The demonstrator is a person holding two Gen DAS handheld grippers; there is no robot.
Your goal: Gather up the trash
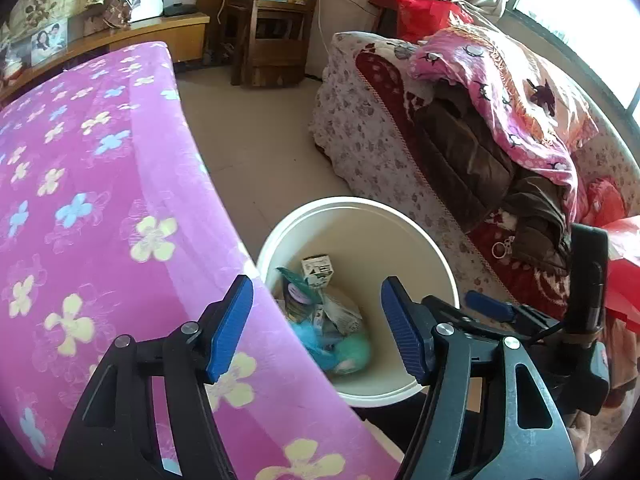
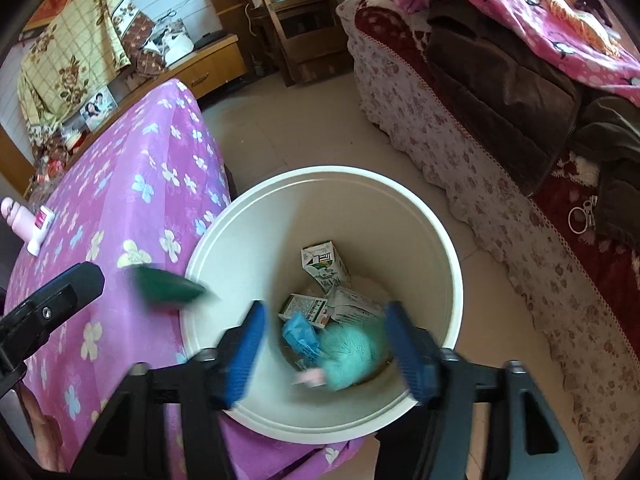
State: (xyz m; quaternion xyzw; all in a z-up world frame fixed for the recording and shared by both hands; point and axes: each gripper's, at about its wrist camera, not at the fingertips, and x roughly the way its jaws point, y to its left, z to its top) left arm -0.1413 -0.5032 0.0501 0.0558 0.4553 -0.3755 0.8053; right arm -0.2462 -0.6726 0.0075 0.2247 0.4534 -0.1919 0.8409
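Trash lies in the bottom of a white round bin point(image 2: 448, 280) standing on the tiled floor point(image 2: 312, 136): two small cartons point(image 2: 322, 262), crumpled blue plastic point(image 2: 300, 334), a teal fluffy ball point(image 2: 352, 350) and a pink scrap point(image 2: 310, 378). A blurred green item point(image 2: 168, 286) is at the bin's left rim, over the bench edge; whether it touches anything cannot be told. The right claw point(image 2: 324, 350) hangs over the bin mouth, jaws apart with nothing between them. The left claw point(image 1: 316, 328) is likewise spread and empty, straddling the bench edge and the bin.

The bin's left rim meets the bench point(image 1: 100, 200), which is draped in a purple flowered cloth; a pink bottle point(image 2: 22, 222) lies at its far side. To the right, open floor separates the bin from a sofa point(image 2: 420, 120) piled with clothes and a pink blanket point(image 2: 520, 8). Beyond, floor runs clear to a wooden shelf unit point(image 2: 296, 16) and a low cabinet point(image 2: 208, 68).
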